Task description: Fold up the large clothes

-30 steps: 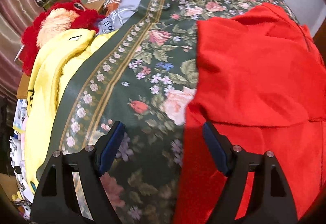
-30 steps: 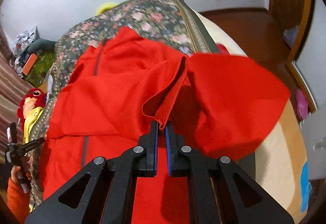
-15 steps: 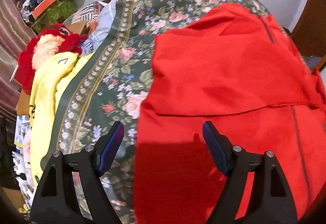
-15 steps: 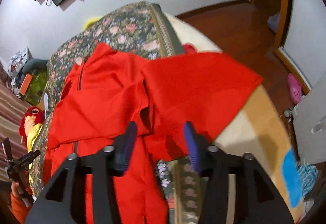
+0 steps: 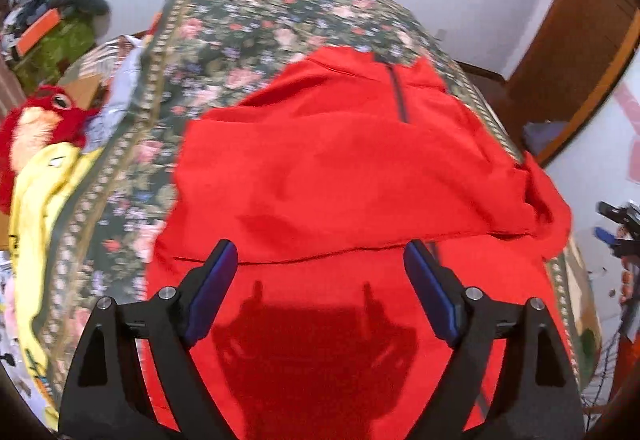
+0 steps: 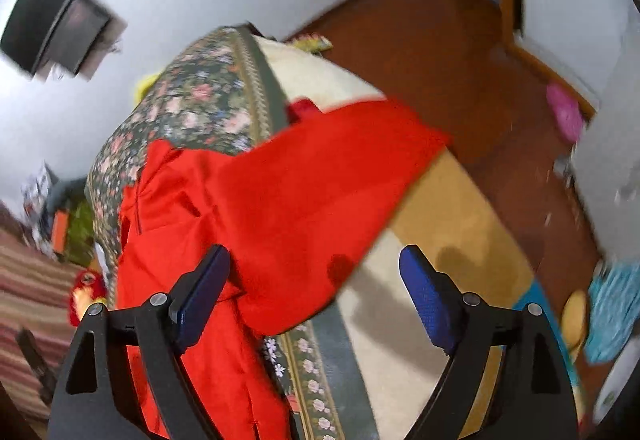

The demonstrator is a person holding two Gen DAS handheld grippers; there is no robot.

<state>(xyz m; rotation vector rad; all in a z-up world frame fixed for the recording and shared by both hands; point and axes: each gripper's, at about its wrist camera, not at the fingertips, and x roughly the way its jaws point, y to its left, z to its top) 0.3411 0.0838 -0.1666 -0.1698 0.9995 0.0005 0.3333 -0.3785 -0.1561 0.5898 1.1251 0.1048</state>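
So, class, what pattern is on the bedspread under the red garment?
Dark green bedspread with pink flowers; clearest in the left wrist view.

One red garment (image 5: 352, 176), two grippers (image 5: 320, 292)

A second ago the right tongs (image 6: 314, 294) were clamped on a raised edge of the red garment (image 5: 352, 168); half a second ago they had let go, and now they stand wide apart with nothing between them. The freed red flap (image 6: 320, 200) has dropped and lies spread toward the cream side of the bed (image 6: 460, 240). The left tongs (image 5: 320, 294), earlier over the floral bedspread (image 5: 248, 40) beside the garment, now hover over the garment itself.
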